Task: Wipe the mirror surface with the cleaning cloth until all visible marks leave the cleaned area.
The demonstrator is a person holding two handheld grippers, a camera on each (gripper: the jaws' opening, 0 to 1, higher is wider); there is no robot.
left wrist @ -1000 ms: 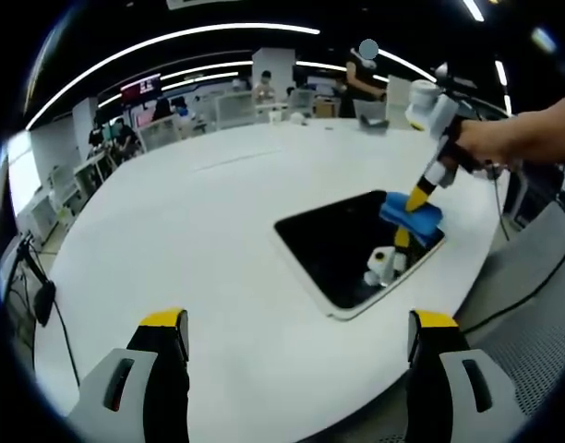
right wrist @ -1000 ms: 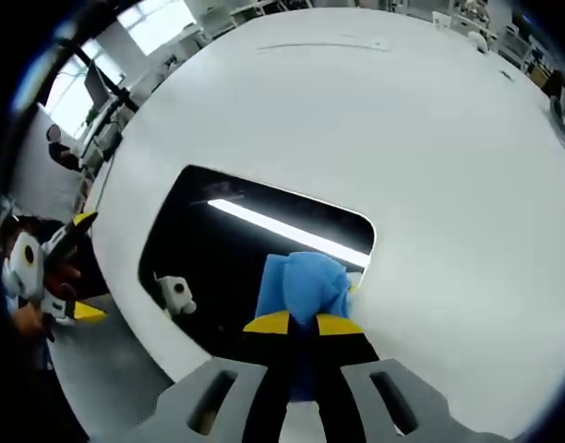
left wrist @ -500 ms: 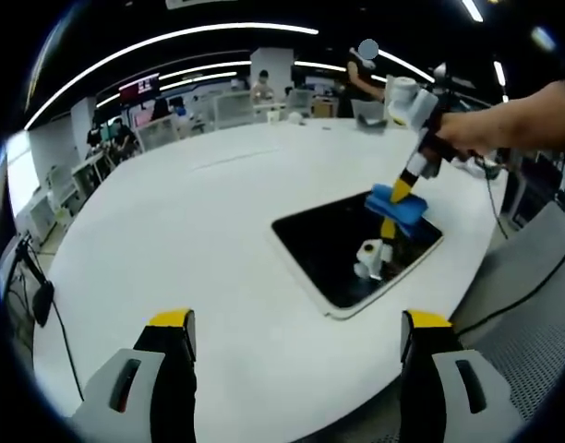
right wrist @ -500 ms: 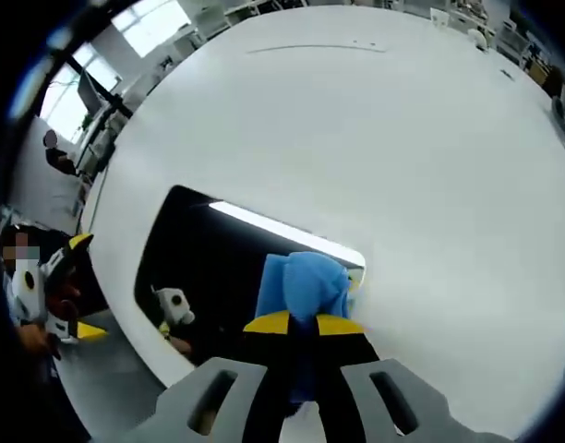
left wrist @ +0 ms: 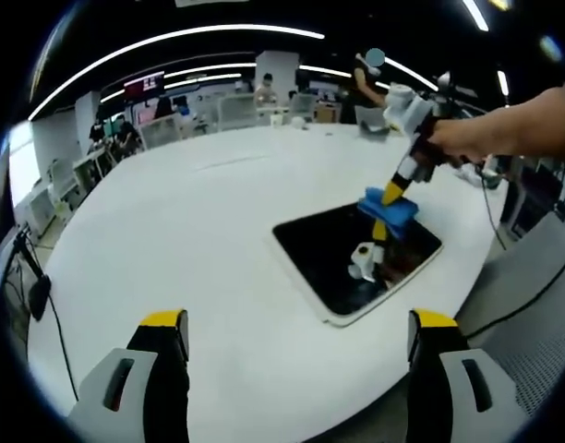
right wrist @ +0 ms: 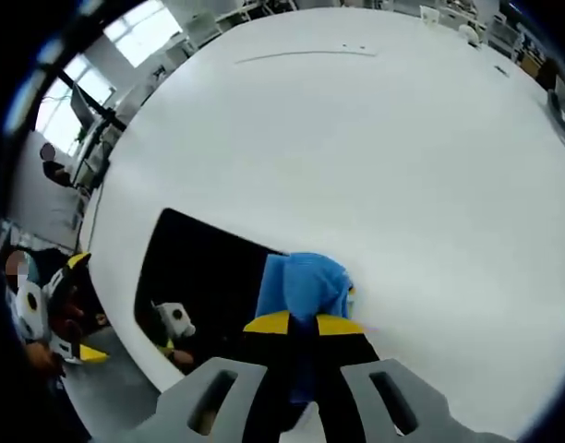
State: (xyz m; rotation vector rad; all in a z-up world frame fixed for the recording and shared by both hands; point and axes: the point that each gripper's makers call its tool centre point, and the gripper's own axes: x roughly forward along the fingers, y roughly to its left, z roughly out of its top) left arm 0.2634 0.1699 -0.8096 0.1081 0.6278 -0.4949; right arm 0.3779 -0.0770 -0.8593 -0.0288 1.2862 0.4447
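Observation:
A rectangular mirror (left wrist: 342, 258) with a white rim lies flat on the round white table (left wrist: 199, 231); its glass looks dark. My right gripper (left wrist: 390, 196), held by a hand from the right, is shut on a blue cleaning cloth (left wrist: 390, 210) and presses it on the mirror's far corner. In the right gripper view the blue cloth (right wrist: 303, 286) bunches above the yellow-tipped jaws of the right gripper (right wrist: 302, 325), at the mirror (right wrist: 204, 286) edge. My left gripper (left wrist: 296, 323) hangs open over the near table edge, well short of the mirror, holding nothing.
The mirror reflects a small white gripper part (left wrist: 364, 261). Desks, chairs and people (left wrist: 264, 88) stand in the office beyond the table. A cable and stand (left wrist: 33, 286) sit off the table's left edge. Wide bare tabletop (right wrist: 375, 138) lies beyond the mirror.
My right gripper has slid the blue cloth across the mirror toward its far corner. The left gripper stays open and about in place.

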